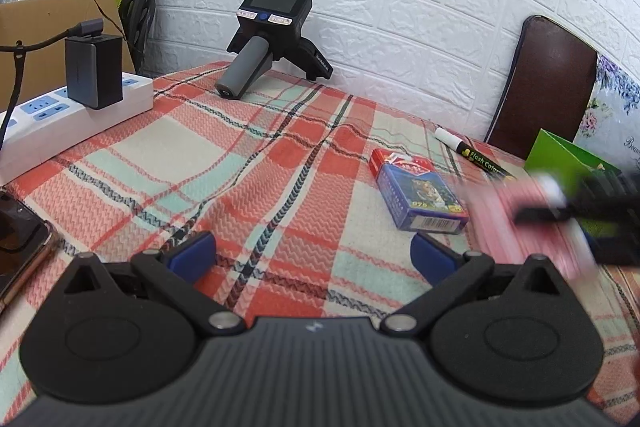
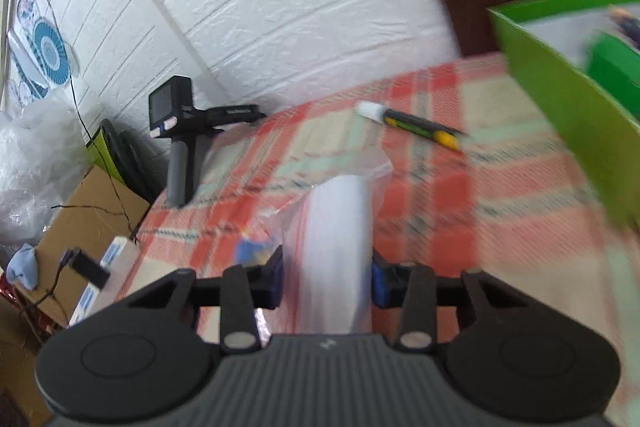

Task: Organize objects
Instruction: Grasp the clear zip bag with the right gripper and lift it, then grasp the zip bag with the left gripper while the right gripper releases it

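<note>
My right gripper [image 2: 328, 267] is shut on a white roll in a clear plastic bag [image 2: 340, 211], held above the plaid tablecloth [image 2: 500, 227]; the picture is blurred. In the left wrist view this gripper [image 1: 592, 203] shows as a dark blur at the right with the pale bag [image 1: 520, 227]. Ahead of it lie a black marker with a white cap [image 2: 416, 125] and an open green box [image 2: 560, 99]. My left gripper [image 1: 314, 255] stands open low over the cloth with nothing between its fingers. A blue and red card box [image 1: 420, 195] lies ahead to its right, near the marker [image 1: 472, 155] and green box [image 1: 560, 155].
A handheld device with a screen [image 1: 272, 39] stands at the table's back by the white brick wall. A power strip with a black charger [image 1: 92, 71] sits at the left, a phone [image 1: 20, 239] at the left edge. A brown chair back [image 1: 548, 83] rises behind the green box.
</note>
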Demonstrator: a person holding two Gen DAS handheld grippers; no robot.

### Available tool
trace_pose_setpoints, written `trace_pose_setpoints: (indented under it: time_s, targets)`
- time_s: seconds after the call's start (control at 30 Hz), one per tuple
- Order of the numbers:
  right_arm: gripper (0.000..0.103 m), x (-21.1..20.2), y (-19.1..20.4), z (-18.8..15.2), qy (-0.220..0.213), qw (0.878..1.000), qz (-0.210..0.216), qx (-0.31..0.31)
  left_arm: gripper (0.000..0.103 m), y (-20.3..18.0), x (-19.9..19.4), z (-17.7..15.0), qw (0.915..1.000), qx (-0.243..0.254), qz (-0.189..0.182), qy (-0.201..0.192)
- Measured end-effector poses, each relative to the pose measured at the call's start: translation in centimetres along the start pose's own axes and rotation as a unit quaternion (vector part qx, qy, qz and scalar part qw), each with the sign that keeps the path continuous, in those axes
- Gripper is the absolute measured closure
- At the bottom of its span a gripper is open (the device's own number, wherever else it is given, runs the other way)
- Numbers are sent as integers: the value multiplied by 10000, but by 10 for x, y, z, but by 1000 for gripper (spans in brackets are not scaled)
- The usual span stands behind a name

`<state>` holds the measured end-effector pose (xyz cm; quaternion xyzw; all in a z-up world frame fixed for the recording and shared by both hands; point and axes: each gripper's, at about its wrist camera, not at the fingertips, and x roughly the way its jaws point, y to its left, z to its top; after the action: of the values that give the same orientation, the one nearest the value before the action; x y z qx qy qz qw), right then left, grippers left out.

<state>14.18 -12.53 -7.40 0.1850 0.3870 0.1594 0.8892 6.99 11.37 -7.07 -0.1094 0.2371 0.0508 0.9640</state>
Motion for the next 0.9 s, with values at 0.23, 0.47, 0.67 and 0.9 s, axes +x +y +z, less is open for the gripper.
trace_pose_setpoints:
  time_s: [0.23,0.47,0.67,0.9]
  targets:
    - [54,-118,-65,-61,-439,9963,-727,-129,0,-14,2,0,9986,464,51,231]
    - [19,-178,-75,-108,-1175,9812,-1218,-925,0,-90,-44,7,9808,1188,-1420,611]
    - [8,-166,-48,-122,-995,9717,-1102,-1838,0,-177,-66,-9,9280,2184,-2716,1320]
    - [20,-143,-65,-133,-594,9735,-1219,-1841,15,-214,-29,-33,8978,1927,-2907,2688]
